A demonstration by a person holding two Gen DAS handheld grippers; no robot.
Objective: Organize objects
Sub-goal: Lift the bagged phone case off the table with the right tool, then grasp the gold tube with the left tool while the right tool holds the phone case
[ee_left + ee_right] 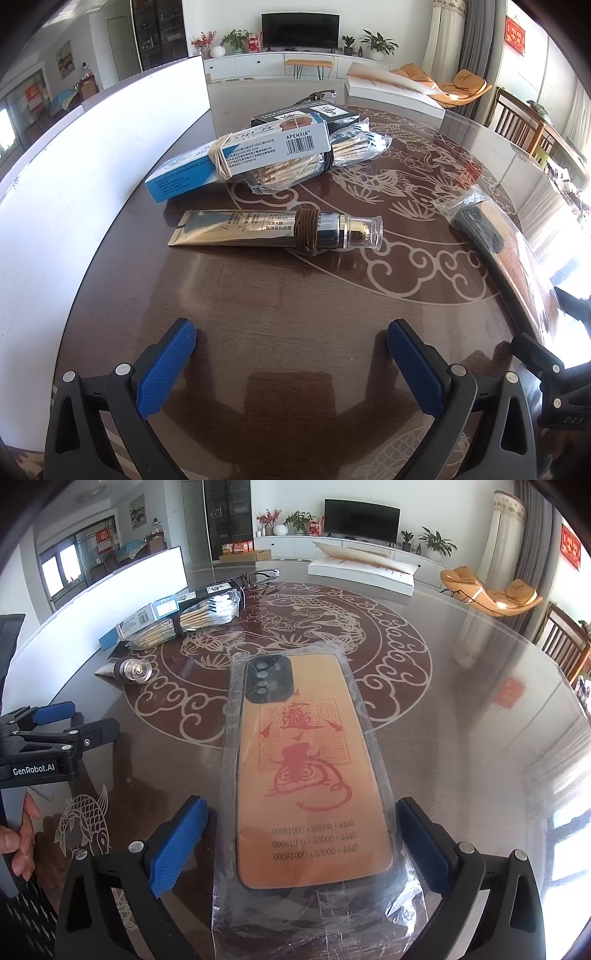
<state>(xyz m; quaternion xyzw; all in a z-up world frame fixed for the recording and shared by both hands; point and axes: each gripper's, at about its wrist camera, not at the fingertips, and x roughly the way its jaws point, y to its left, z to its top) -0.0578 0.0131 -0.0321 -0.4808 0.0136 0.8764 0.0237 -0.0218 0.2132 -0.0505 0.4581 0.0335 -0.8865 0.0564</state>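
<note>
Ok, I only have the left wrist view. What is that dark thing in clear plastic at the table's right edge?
Observer: A phone case, orange with a red print, lying flat on the table in a clear bag.
Operator: Do the right tongs grip it?
Observer: No, the right tongs are open, with the near end of the case between them.
Operator: Who holds my left tongs?
Observer: A hand is wrapped around the handle of the left tongs.

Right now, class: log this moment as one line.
left gripper open, empty | right gripper open around phone case, pads apart | tube on table
</note>
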